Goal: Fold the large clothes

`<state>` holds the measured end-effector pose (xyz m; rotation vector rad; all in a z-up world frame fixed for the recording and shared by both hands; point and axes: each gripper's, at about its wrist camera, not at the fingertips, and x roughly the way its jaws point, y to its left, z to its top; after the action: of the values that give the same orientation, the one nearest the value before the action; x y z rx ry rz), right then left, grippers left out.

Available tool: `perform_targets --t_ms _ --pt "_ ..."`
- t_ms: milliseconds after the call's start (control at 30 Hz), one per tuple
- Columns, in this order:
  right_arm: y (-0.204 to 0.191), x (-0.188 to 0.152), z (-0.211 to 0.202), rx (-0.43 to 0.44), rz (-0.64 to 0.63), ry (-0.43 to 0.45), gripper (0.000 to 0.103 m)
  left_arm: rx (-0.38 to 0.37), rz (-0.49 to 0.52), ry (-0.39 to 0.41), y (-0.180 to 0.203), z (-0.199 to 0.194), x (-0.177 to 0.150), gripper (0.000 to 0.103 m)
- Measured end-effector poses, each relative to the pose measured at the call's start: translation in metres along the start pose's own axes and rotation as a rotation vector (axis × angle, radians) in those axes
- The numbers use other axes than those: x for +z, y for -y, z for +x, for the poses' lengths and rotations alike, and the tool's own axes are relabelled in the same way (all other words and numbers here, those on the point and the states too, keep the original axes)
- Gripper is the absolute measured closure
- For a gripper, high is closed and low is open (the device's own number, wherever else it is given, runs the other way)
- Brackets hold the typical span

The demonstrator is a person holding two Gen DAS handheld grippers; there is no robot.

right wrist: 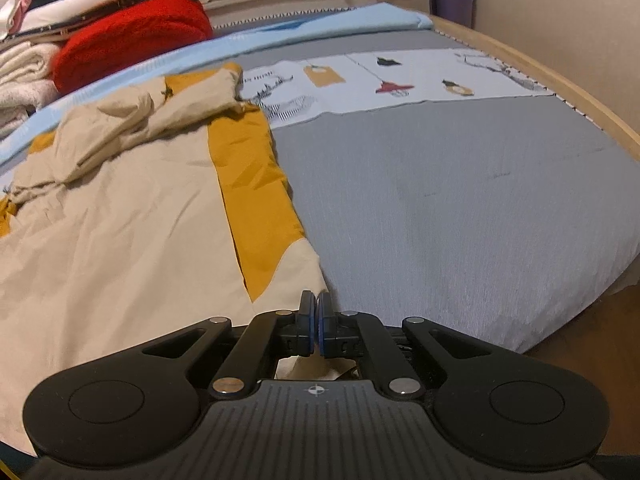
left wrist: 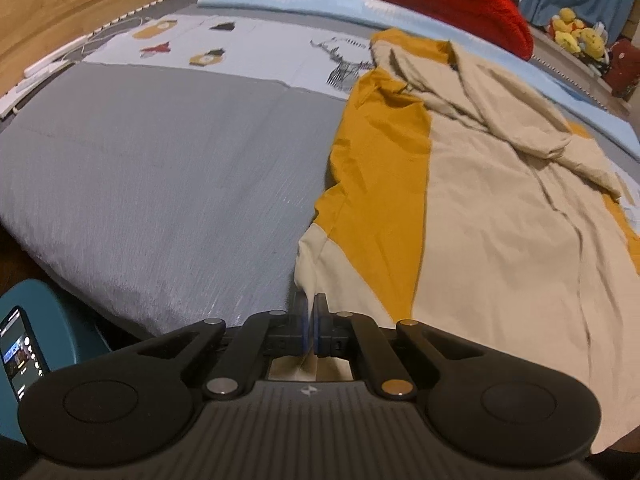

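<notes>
A large beige and mustard-yellow garment (left wrist: 480, 208) lies spread on the bed, its sleeves folded inward near the collar. It also shows in the right wrist view (right wrist: 132, 208). My left gripper (left wrist: 311, 306) is shut on the garment's near left hem corner at the bed's front edge. My right gripper (right wrist: 316, 304) is shut on the near right hem corner; cream cloth shows between and behind the fingers in both views.
The bed has a grey cover (left wrist: 160, 168) and a pale blue printed panel (right wrist: 400, 76). A red cushion (left wrist: 448, 0), folded towels (right wrist: 24, 72) and plush toys (left wrist: 572, 32) lie at the far end. A phone (left wrist: 20, 352) sits on a teal stool at left.
</notes>
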<state>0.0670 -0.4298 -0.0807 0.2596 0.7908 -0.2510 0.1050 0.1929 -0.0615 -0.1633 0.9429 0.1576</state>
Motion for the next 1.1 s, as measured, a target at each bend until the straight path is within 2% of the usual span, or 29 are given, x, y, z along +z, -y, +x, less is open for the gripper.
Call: perform_targets --t_ms 133,267,400,667,833,967,1100 --pt "0.000 0.013 -0.025 0.056 0.030 0.062 0.103 -0.065 -0.001 0.034 0.004 -0.023 0.014 0.102" --pt "0.005 0.035 -0.058 0.133 0.064 0.130 0.103 -0.158 0.033 0.107 0.009 -0.064 0.035 0.102" --pt "0.019 0.051 -0.086 0.218 0.139 0.158 0.103 -0.250 0.046 0.148 0.008 -0.101 0.048 0.103" --pt "0.050 0.052 -0.163 0.287 0.193 0.223 0.103 -0.398 0.036 0.154 -0.014 -0.180 0.038 0.103" --pt "0.081 0.038 -0.222 0.299 0.258 0.262 0.103 -0.449 0.009 0.146 -0.040 -0.228 0.028 0.103" --pt "0.092 0.036 -0.242 0.290 0.260 0.287 0.103 -0.464 -0.079 0.097 -0.058 -0.221 0.031 0.103" --pt "0.092 0.051 -0.211 0.258 0.254 0.253 0.103 -0.451 -0.127 0.057 -0.055 -0.175 0.050 0.102"
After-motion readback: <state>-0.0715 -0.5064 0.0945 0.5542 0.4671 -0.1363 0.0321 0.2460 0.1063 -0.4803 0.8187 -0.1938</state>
